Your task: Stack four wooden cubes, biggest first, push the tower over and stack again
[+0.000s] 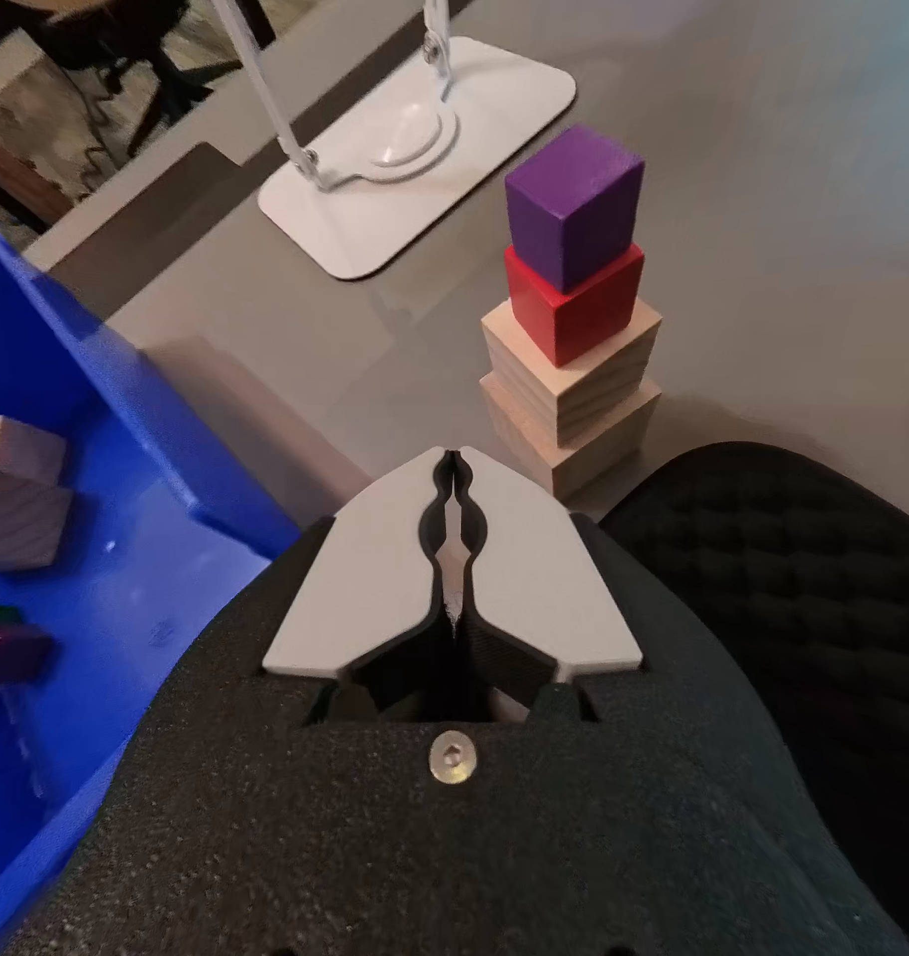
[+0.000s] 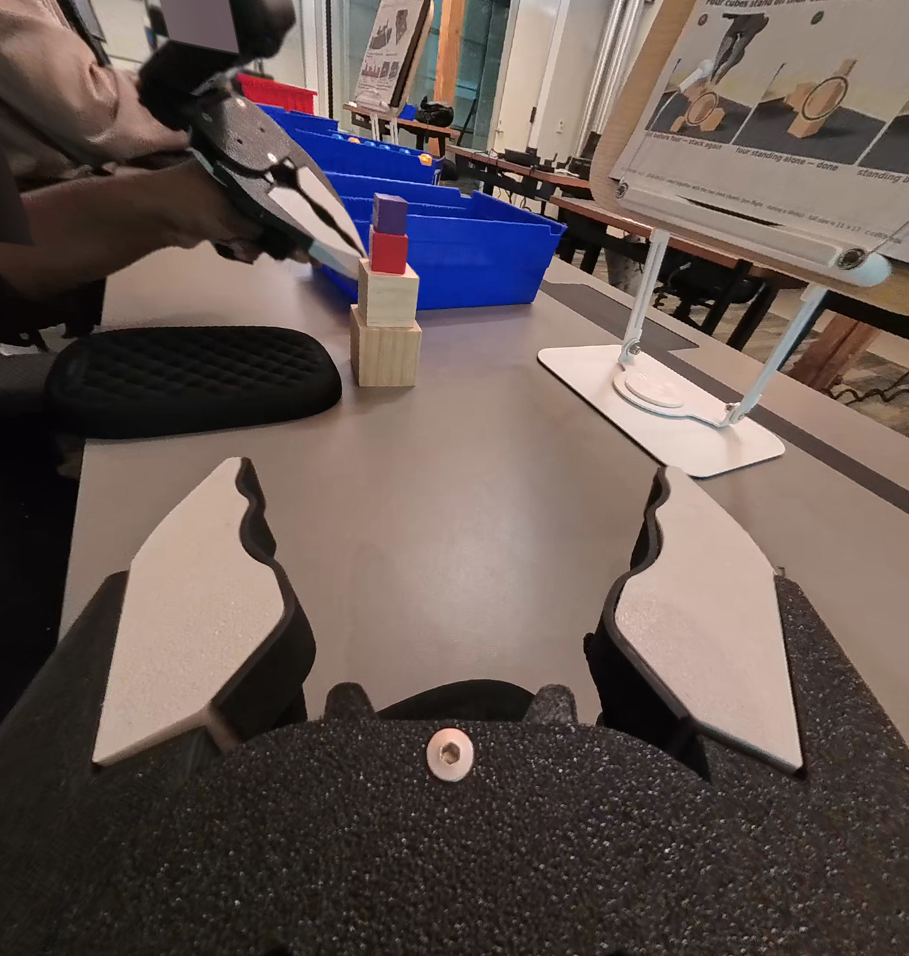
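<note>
A four-cube tower stands on the grey table (image 2: pixel 442 517): a large plain wooden cube (image 1: pixel 587 455) (image 2: pixel 385 354) at the bottom, a smaller plain cube (image 1: pixel 576 372) (image 2: pixel 389 297), a red cube (image 1: pixel 576 315) (image 2: pixel 389 252), and a purple cube (image 1: pixel 571 207) (image 2: pixel 390 213) on top. My left gripper (image 1: pixel 453 454) is shut with nothing between its pads, just left of the tower. In the right wrist view it (image 2: pixel 357 251) comes in from the left, tips close to the red cube. My right gripper (image 2: pixel 452 471) is open and empty, low over the table, well short of the tower.
A blue bin (image 1: pixel 132 465) (image 2: pixel 468 248) with loose cubes (image 1: pixel 13 496) sits left of the tower. A black padded rest (image 1: pixel 778 569) (image 2: pixel 194 377) lies beside it. A white stand base (image 1: pixel 416 170) (image 2: pixel 659 403) carries an instruction board (image 2: pixel 778 129). A person's arm (image 2: pixel 106 222) holds the left gripper.
</note>
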{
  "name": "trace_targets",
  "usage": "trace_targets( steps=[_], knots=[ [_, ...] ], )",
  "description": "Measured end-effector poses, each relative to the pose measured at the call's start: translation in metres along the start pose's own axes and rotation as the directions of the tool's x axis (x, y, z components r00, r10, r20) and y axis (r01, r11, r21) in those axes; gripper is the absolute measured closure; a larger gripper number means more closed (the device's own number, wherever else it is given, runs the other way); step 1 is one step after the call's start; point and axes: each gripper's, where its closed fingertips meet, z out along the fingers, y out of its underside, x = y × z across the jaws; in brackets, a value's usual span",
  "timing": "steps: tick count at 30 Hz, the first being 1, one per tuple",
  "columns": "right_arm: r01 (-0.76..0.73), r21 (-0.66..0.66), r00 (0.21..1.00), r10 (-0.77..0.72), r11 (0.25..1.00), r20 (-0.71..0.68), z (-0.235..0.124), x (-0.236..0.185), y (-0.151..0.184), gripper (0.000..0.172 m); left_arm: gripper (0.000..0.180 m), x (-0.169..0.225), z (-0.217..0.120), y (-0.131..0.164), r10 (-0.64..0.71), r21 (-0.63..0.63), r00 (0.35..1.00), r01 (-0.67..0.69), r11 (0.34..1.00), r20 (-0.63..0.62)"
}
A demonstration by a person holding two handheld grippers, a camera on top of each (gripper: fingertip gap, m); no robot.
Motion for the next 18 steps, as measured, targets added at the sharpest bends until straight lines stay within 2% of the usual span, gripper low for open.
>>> trace_targets(
  steps=[5,18],
  knots=[
    [-0.005,-0.023,1.000,0.005,1.000,-0.014,0.002,0.002,0.003,0.035,0.180,0.008,0.008,-0.013,-0.010,0.049,0.999,0.012,0.999,-0.049],
    [-0.002,-0.027,1.000,0.001,1.000,-0.015,0.003,0.001,0.003,0.037,0.180,0.028,0.019,-0.031,0.035,0.035,0.996,-0.033,0.999,-0.078]
  ],
)
